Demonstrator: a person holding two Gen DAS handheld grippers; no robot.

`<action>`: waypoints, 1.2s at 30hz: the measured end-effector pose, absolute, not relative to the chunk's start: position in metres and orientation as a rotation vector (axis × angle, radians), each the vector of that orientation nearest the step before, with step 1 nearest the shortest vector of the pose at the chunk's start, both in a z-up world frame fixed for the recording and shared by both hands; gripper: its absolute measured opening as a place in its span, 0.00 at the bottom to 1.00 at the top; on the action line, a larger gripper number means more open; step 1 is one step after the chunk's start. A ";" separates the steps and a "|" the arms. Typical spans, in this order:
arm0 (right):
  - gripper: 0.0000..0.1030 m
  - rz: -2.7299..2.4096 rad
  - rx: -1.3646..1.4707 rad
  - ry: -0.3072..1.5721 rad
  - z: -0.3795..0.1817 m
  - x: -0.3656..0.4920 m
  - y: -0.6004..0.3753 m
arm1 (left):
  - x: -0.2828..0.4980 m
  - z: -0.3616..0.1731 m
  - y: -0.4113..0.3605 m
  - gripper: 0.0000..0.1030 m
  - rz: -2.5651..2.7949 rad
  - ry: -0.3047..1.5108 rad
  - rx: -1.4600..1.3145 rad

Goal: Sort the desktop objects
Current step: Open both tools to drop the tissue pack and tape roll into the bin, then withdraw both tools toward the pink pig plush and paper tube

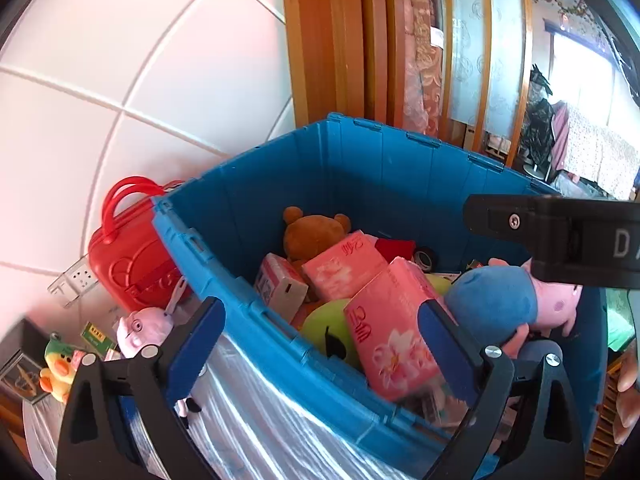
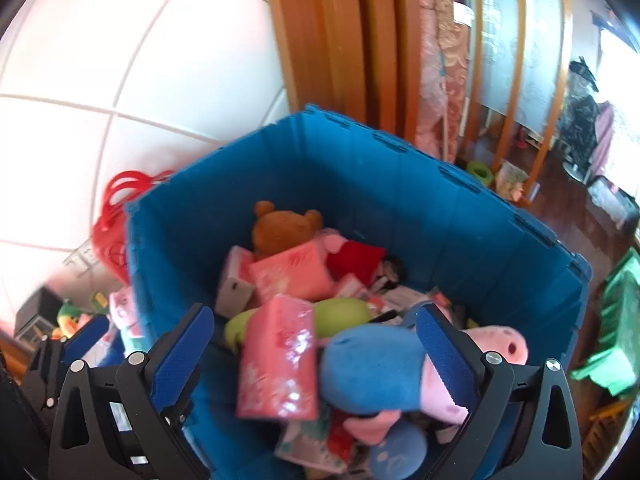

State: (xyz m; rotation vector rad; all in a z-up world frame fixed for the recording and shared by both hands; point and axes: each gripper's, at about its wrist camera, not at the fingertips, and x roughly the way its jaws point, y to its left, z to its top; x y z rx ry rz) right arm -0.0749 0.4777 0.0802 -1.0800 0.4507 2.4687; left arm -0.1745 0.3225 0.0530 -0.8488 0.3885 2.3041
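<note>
A blue crate (image 1: 256,240) (image 2: 440,208) holds a heap of toys and packs. On top lie a pig plush in a blue shirt (image 1: 492,304) (image 2: 372,368), pink tissue packs (image 1: 388,344) (image 2: 276,364) and a brown teddy bear (image 1: 312,232) (image 2: 280,228). My left gripper (image 1: 320,312) is open over the crate's near rim, with nothing between its fingers. My right gripper (image 2: 314,316) hangs wide open over the heap. The pig plush lies under and between its fingers, and the pads do not press it. In the left wrist view the right gripper's black body (image 1: 560,240) crosses above the plush.
Left of the crate stand a red case (image 1: 128,252), a pink pig plush (image 1: 144,328) and a yellow duck plush (image 1: 60,368). A tiled wall (image 1: 120,80) and a wooden door frame (image 1: 320,40) rise behind. A hand (image 1: 628,392) shows at the right edge.
</note>
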 end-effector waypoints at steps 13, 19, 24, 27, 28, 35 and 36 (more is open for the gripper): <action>1.00 2.703 -1.020 0.369 0.098 -0.047 0.391 | -0.147 0.043 0.204 0.95 2.454 0.238 -0.893; 1.00 2.863 -1.014 0.282 0.086 -0.052 0.333 | -0.146 0.006 0.118 0.95 2.640 0.180 -0.959; 1.00 2.965 -1.101 0.213 0.062 -0.069 0.283 | -0.152 -0.032 0.051 0.96 2.717 0.141 -1.082; 1.00 2.990 -1.161 0.204 0.043 -0.081 0.259 | -0.157 -0.052 0.015 0.95 2.748 0.107 -1.150; 1.00 2.993 -1.186 0.205 0.036 -0.086 0.252 | -0.161 -0.058 0.003 0.96 2.762 0.100 -1.182; 1.00 2.970 -1.357 0.199 -0.022 -0.124 0.216 | -0.186 -0.093 -0.034 0.95 2.748 0.029 -1.302; 1.00 2.962 -1.381 0.213 -0.030 -0.130 0.215 | -0.191 -0.098 -0.034 0.95 2.739 0.027 -1.307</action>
